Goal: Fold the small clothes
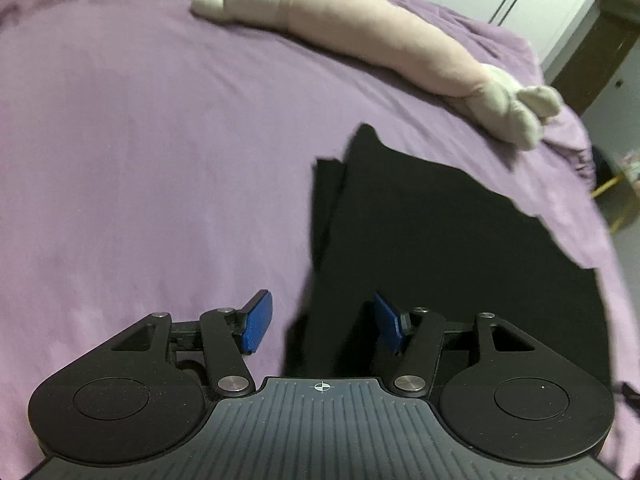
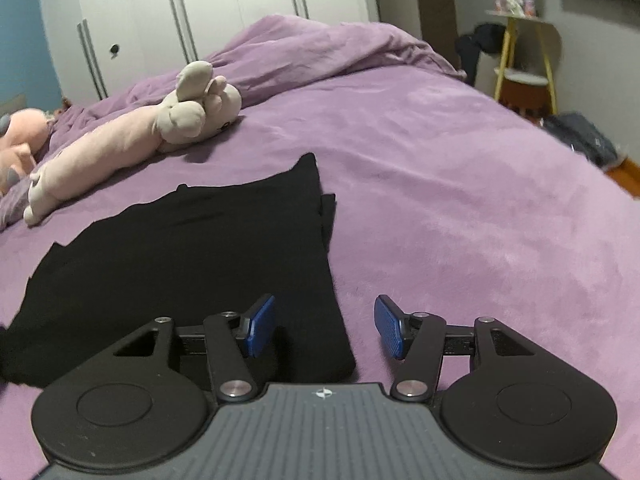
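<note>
Purple bed carried a folded black garment; my left claw and right claw hung spread, empty.

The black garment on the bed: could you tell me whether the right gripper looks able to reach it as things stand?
Probably yes. The right gripper is open and empty, just above the black garment's near corner, with nothing between them. The plush toy lies well beyond.

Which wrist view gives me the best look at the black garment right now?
The right wrist view: the black garment lies nearly whole on the purple bedspread, folded edge and far corner visible. In the left wrist view the garment runs under the hand-held gripper, which hides its near end.
</note>
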Available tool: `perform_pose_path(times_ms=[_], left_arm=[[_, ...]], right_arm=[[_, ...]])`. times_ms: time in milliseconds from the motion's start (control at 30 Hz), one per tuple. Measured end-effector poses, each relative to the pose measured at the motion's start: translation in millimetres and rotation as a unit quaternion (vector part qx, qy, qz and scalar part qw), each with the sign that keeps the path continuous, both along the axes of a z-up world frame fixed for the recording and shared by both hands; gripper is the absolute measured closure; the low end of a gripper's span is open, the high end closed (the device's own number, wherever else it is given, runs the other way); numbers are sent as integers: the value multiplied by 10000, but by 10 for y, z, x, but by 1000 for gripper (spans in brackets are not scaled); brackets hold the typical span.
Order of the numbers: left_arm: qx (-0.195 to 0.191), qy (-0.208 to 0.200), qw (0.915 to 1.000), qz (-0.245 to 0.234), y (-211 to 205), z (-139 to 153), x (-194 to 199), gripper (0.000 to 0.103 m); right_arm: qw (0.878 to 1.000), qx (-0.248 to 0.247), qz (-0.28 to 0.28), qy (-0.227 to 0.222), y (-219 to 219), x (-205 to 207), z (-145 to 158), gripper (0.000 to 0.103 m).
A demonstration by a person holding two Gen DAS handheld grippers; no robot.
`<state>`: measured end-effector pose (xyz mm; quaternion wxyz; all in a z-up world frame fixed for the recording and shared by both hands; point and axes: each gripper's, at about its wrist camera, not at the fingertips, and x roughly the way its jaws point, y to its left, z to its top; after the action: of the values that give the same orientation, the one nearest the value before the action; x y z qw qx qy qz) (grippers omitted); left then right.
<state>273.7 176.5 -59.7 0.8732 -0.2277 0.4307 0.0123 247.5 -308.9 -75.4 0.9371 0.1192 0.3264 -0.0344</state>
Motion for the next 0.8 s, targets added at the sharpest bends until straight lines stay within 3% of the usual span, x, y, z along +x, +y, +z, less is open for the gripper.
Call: perform_pose_path(times_ms=[100, 200, 267, 400, 467, 633, 700, 800], left_arm=[[-387, 42, 9989, -279, -17, -36, -72, 42], [-231, -1, 9986, -473, -84, -48, -105, 45], [-167, -8, 9987, -473, -87, -56, -111, 57], [-207, 33, 9992, -335, -34, -78, -106, 73], [-286, 3, 9990, -352, -8, -69, -122, 83], [-816, -187, 9963, -207, 165, -2, -189, 85], [-790, -214, 9966, 7, 266, 16, -219, 85], [-897, -157, 9958, 10, 339, -24, -221, 75]], right_arm=[[9994, 315, -40, 98, 24, -27, -37, 52], [9996, 132, 110, 217, 111, -18, -67, 62], [9991, -105, 145, 395, 151, 27, -107, 71], [9987, -39, 268, 432, 140, 51, -145, 85], [9985, -227, 304, 401, 168, 47, -129, 85], [9960, -818, 58, 349, 271, 94, -30, 84], [9948, -1013, -57, 102, 320, 98, 80, 80], [9980, -413, -33, -483, 331, 104, 282, 66]])
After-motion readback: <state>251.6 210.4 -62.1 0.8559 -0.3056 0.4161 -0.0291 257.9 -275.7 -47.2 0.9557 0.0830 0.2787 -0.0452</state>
